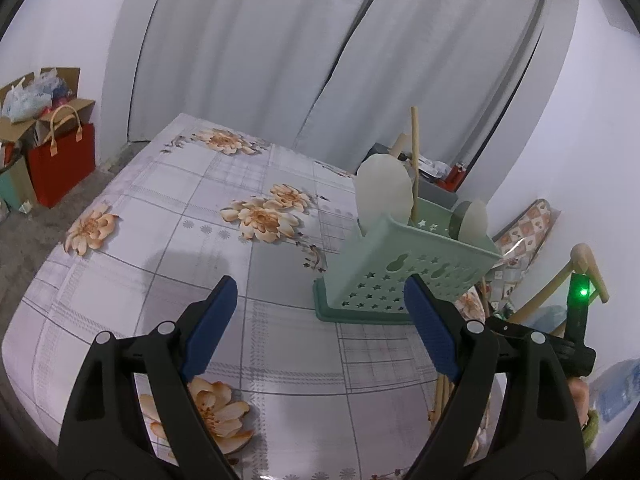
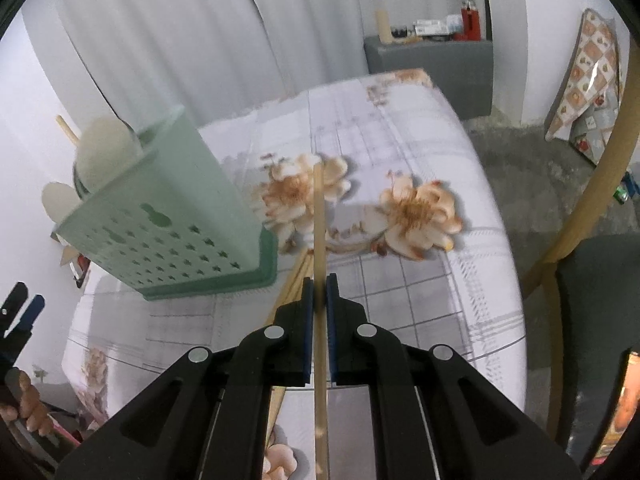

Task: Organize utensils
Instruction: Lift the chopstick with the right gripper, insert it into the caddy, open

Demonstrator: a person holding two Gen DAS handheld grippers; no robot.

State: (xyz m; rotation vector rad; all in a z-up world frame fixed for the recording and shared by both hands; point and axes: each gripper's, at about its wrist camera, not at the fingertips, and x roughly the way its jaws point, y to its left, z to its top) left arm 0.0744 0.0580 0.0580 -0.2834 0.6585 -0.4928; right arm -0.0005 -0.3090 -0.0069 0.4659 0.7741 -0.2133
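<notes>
Looking through my left camera, I see my left gripper (image 1: 316, 312) with its blue pads far apart and nothing between them. It hangs over the table (image 1: 168, 216), which has a flower cloth. The green holder (image 1: 404, 264) stands just past the right pad, on its green tray. Two white spoons (image 1: 384, 188) and one stick (image 1: 415, 160) stand up in it already. Low on the right, more sticks (image 1: 443, 394) peek out by my pad, near the table edge.

Through my right camera, my right gripper (image 2: 319, 296) is squeezed tight on one chopstick (image 2: 319, 216). The chopstick runs straight out between the pads and points away over the flowers. It looks blurry, so I think it is on the move. The holder (image 2: 168, 216) is to the left and leans in this view, with its open top up and to the left. A pile of sticks (image 2: 294, 284) lies on the cloth just by its tray, under my pads. I can see my left gripper's tips (image 2: 24, 312) at the far left.

To do this step well, I think I should lift the chopstick clear of the pile first. Then I should tip it up so one end points down, bring it over the open top, and lower it slowly. I should let go only when the end is inside. My left gripper could steady the holder so it does not tip.
</notes>
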